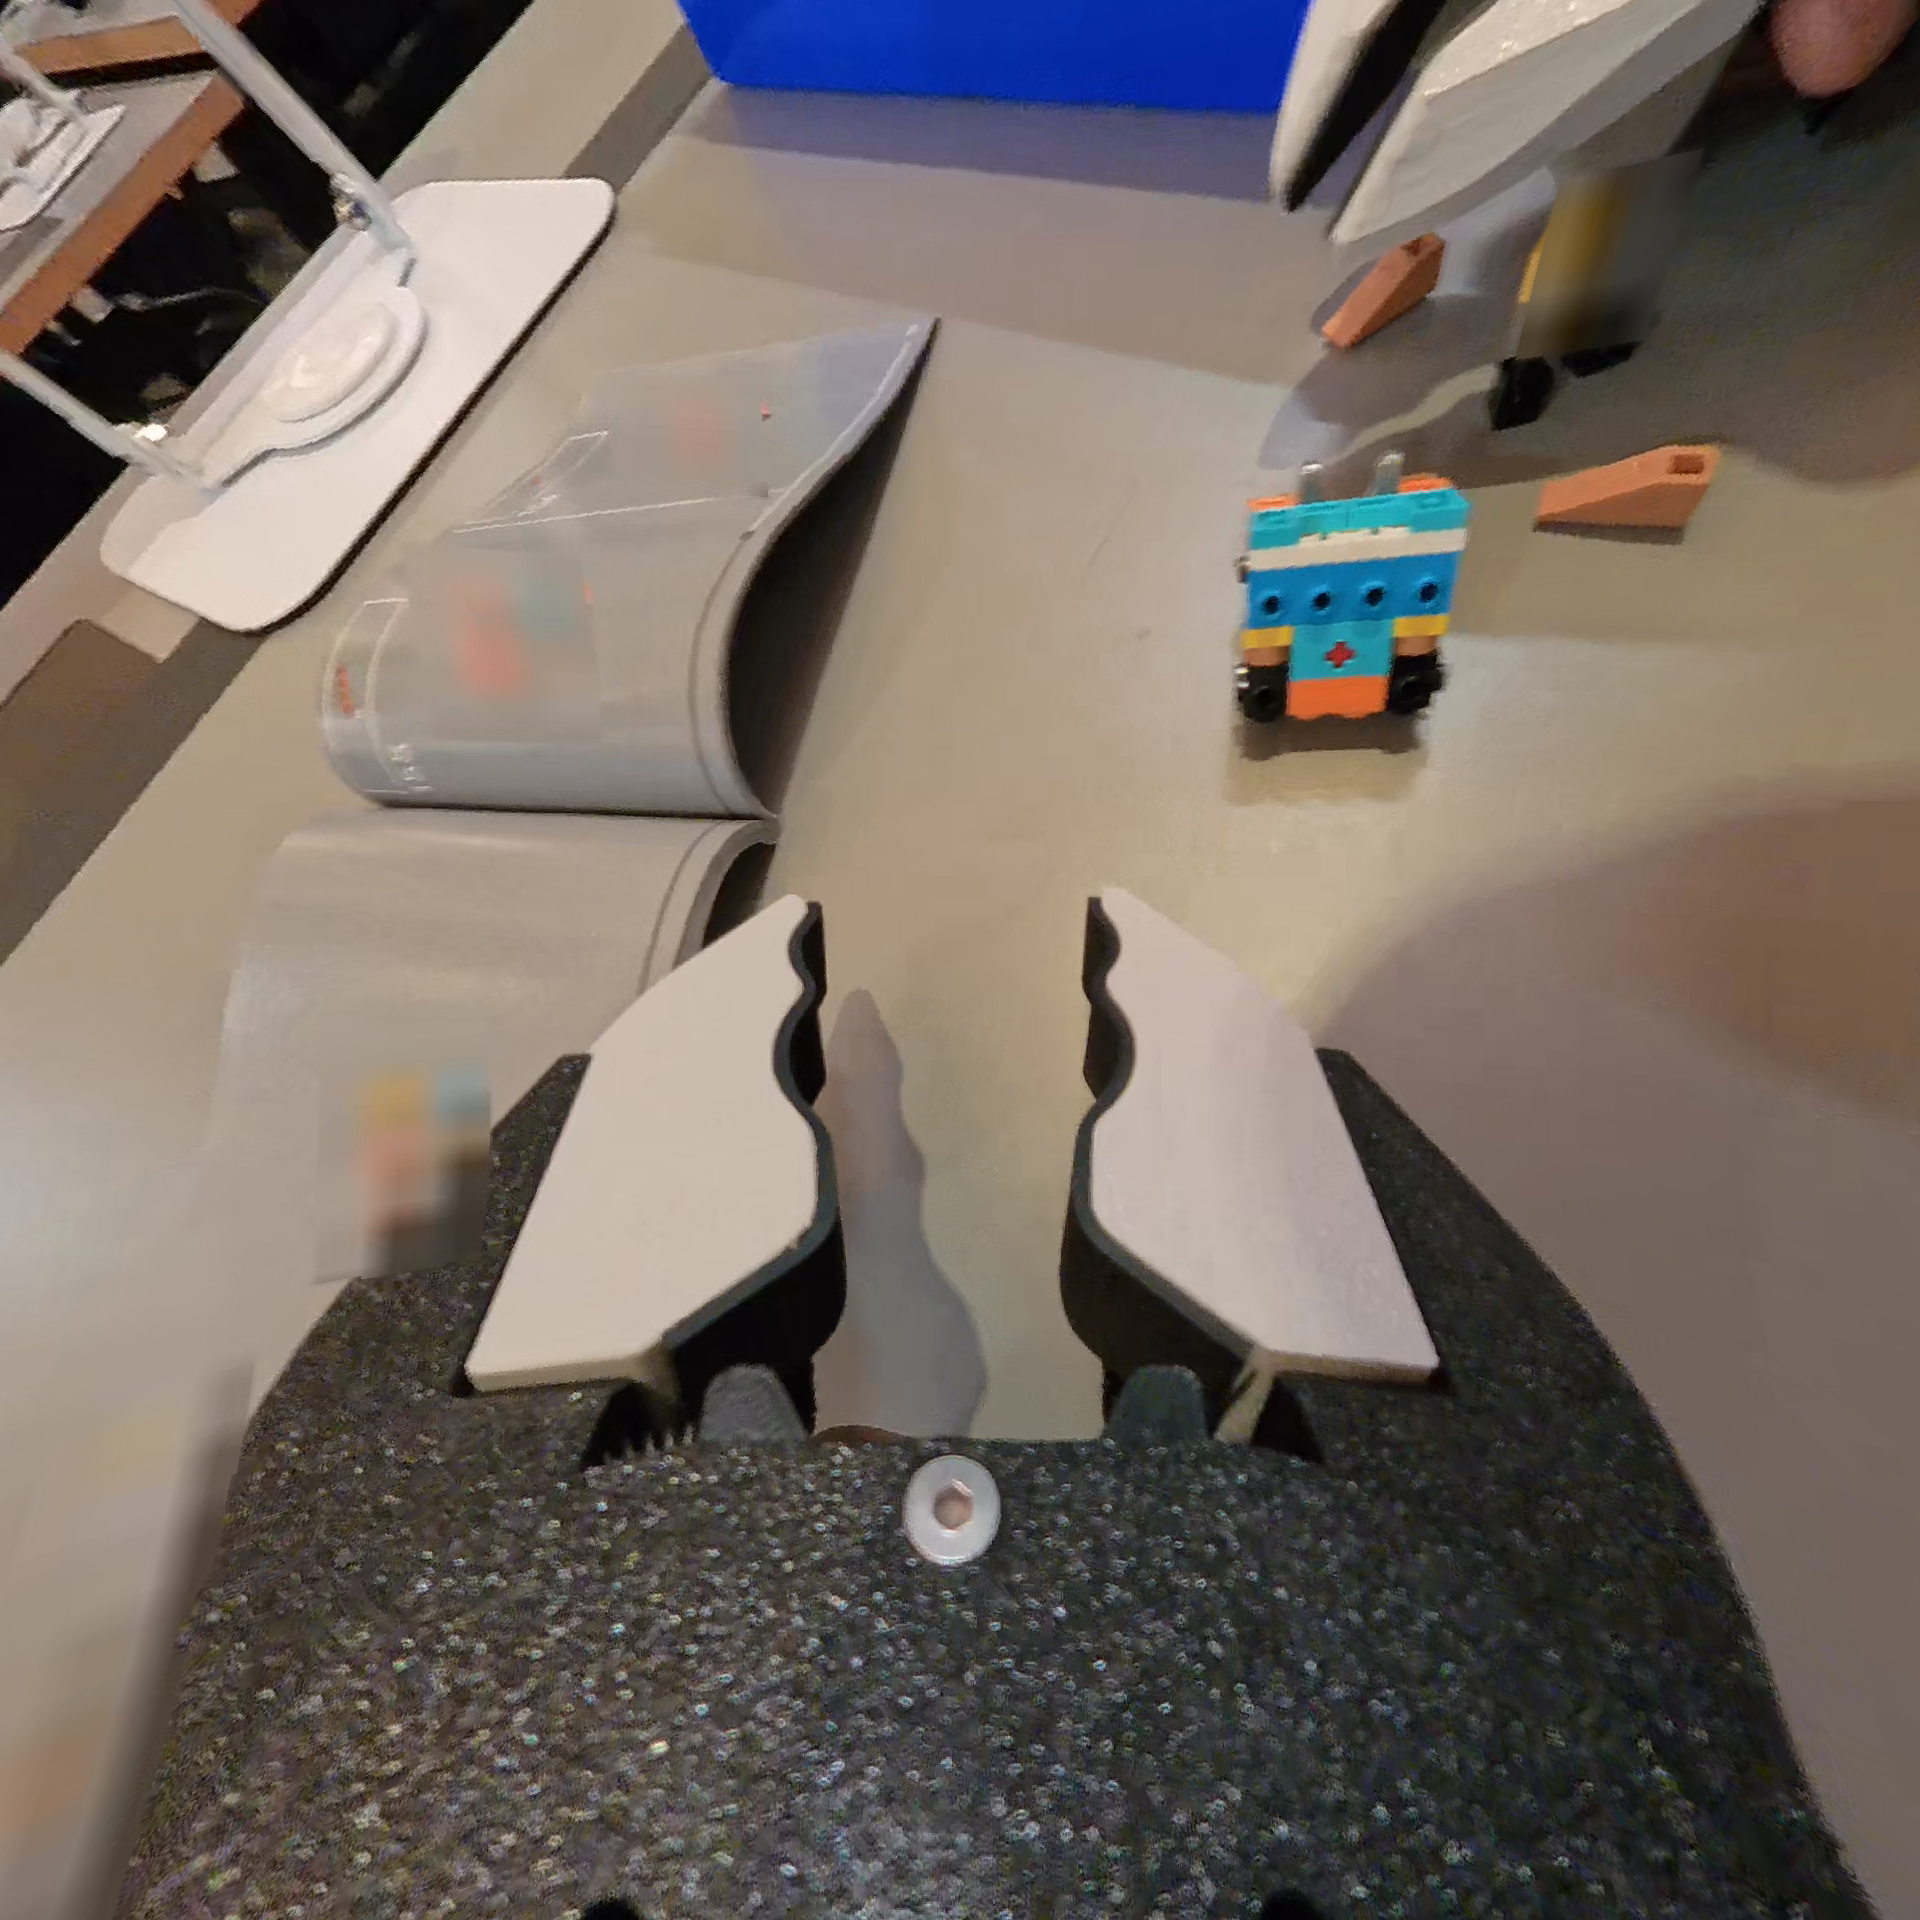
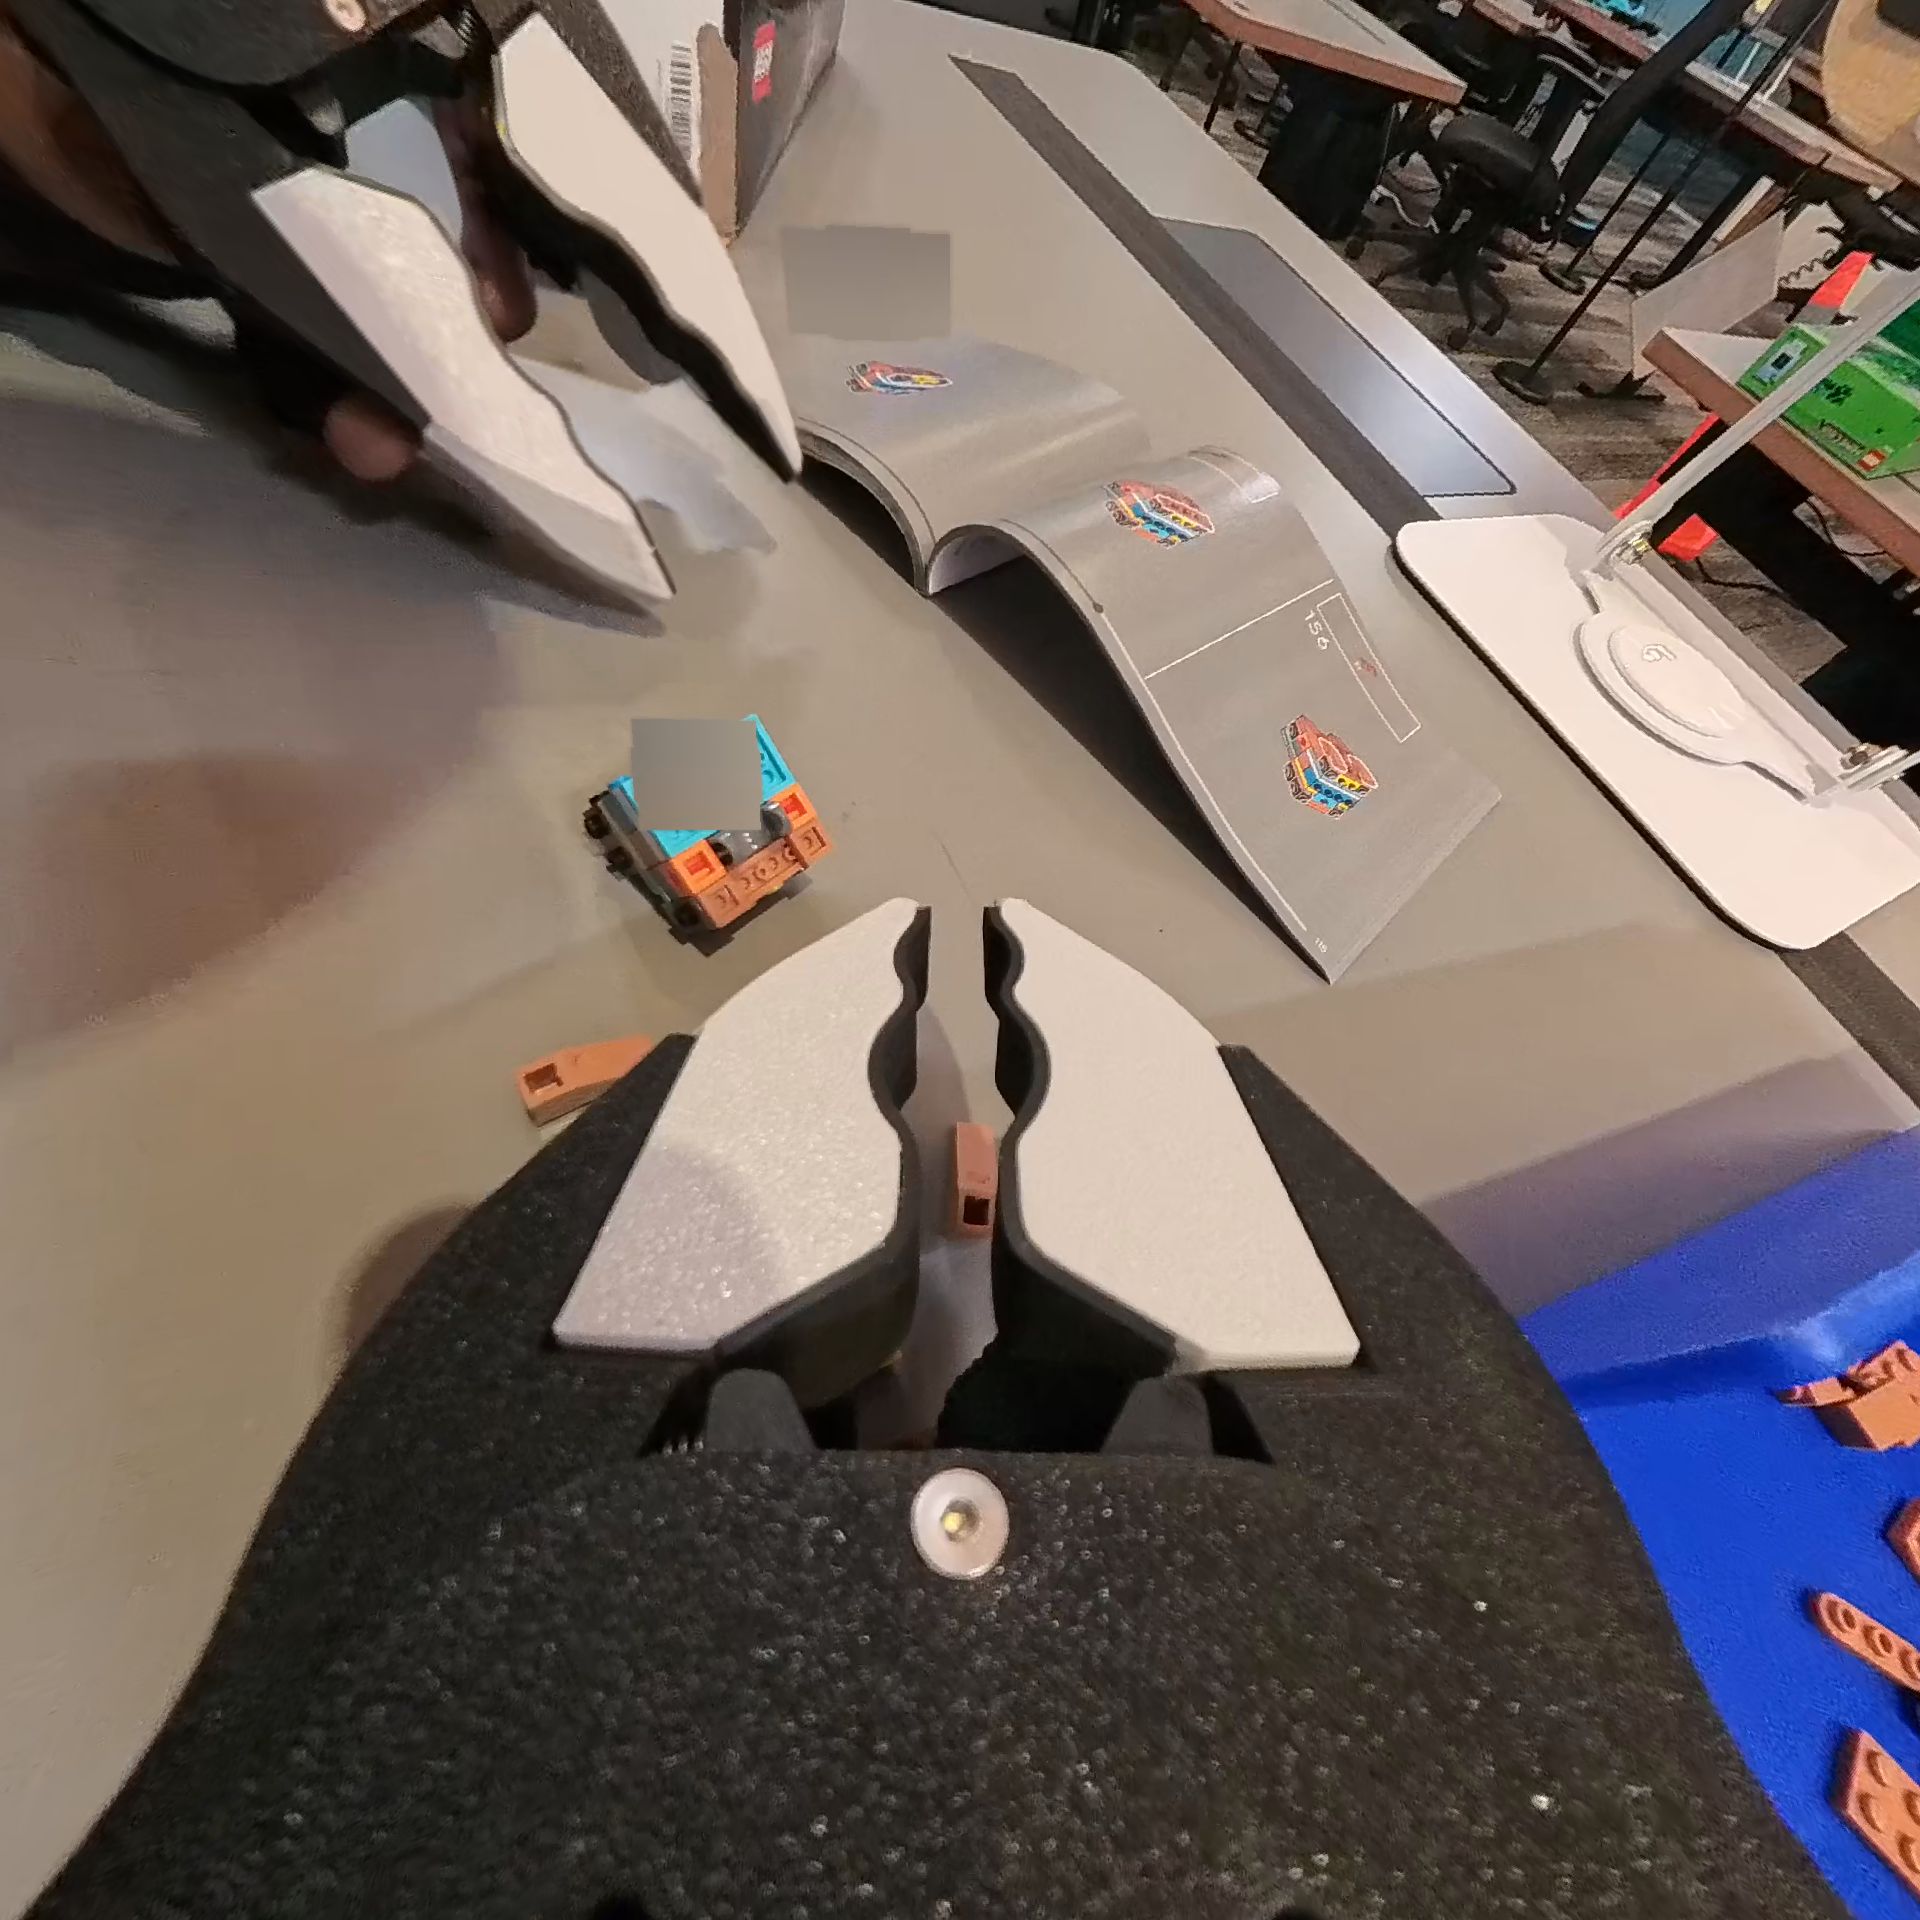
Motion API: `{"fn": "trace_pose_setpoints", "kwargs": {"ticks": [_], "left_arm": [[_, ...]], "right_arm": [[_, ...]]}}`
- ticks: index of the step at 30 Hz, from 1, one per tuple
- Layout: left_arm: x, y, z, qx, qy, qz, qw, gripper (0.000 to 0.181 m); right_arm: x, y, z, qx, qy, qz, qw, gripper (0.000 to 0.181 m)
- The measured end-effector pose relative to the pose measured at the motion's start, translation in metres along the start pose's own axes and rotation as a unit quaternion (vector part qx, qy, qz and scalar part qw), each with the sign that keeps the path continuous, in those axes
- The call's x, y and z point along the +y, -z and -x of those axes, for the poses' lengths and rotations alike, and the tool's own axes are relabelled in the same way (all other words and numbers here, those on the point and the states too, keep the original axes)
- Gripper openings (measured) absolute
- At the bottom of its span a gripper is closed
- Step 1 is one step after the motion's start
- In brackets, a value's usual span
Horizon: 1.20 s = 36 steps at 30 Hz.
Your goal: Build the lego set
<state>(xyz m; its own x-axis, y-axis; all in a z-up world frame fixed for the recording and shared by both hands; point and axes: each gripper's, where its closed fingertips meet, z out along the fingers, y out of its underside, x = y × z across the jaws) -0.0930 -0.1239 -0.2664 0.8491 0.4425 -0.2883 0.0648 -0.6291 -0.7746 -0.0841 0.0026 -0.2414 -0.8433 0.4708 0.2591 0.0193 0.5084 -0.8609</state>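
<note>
A small blue, orange and white lego model (image 1: 1345, 613) stands on the grey table (image 1: 1039, 831); it also shows in the right wrist view (image 2: 717, 842). Two brown slope bricks (image 1: 1626, 488) (image 1: 1382, 291) lie beyond it. My left gripper (image 1: 956, 920) is open and empty, hovering short of the model. My right gripper (image 2: 956, 920) has its jaws a narrow gap apart and holds nothing. One slope brick (image 2: 975, 1179) lies on the table under that gap, and the other slope brick (image 2: 582, 1075) lies to its left. The right gripper (image 1: 1330, 213) shows blurred above the far slope.
An open instruction booklet (image 1: 623, 582) (image 2: 1195, 623) lies left of the model. A blue tray (image 2: 1714, 1455) with brown plates (image 2: 1870, 1413) sits by the right gripper. A white lamp base (image 2: 1662, 727) and a small black brick (image 1: 1522, 390) are also on the table. Some 15 cm of space lies between my two pairs of fingers. Measured from the fingertips, the slope brick (image 2: 975, 1179) is 5 cm or so from the right gripper and 15 cm from the left. Seen from the left wrist view (image 1: 1385, 267) as well.
</note>
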Motion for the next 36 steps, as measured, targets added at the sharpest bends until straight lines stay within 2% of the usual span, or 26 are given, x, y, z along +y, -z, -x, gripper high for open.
{"fn": "trace_pose_setpoints", "kwargs": {"ticks": [6, 9, 12, 15, 22, 26, 32, 36], "left_arm": [[0.000, 0.010, 0.030, -0.029, 0.106, -0.022, 0.994, 0.048], [0.010, 0.022, 0.046, -0.055, 0.150, -0.003, 0.987, 0.048], [0.028, 0.034, 0.050, -0.074, 0.170, 0.033, 0.982, 0.048], [0.043, 0.044, 0.038, -0.062, 0.200, 0.051, 0.976, 0.046], [0.066, 0.062, 0.034, -0.069, 0.227, 0.074, 0.969, 0.044], [0.077, 0.074, 0.045, -0.103, 0.205, 0.079, 0.970, 0.038], [0.097, 0.088, 0.068, -0.138, 0.217, 0.088, 0.962, 0.037], [0.100, 0.093, 0.075, -0.135, 0.241, 0.075, 0.958, 0.040]], "right_arm": [[-0.002, -0.001, -0.009, 0.023, 0.003, -0.007, 1.000, 0.009], [-0.005, -0.002, -0.012, 0.031, 0.005, -0.008, 0.999, 0.010], [-0.021, -0.002, -0.012, 0.042, 0.035, -0.012, 0.998, 0.010], [-0.045, -0.004, -0.010, 0.049, 0.074, -0.020, 0.996, 0.011], [-0.096, -0.026, 0.000, 0.044, 0.132, -0.033, 0.990, 0.011], [-0.116, -0.037, 0.009, 0.034, 0.155, -0.043, 0.986, 0.011], [-0.127, -0.048, 0.020, 0.024, 0.175, -0.043, 0.983, 0.011], [-0.125, -0.057, 0.019, 0.014, 0.192, -0.028, 0.981, 0.011]]}}
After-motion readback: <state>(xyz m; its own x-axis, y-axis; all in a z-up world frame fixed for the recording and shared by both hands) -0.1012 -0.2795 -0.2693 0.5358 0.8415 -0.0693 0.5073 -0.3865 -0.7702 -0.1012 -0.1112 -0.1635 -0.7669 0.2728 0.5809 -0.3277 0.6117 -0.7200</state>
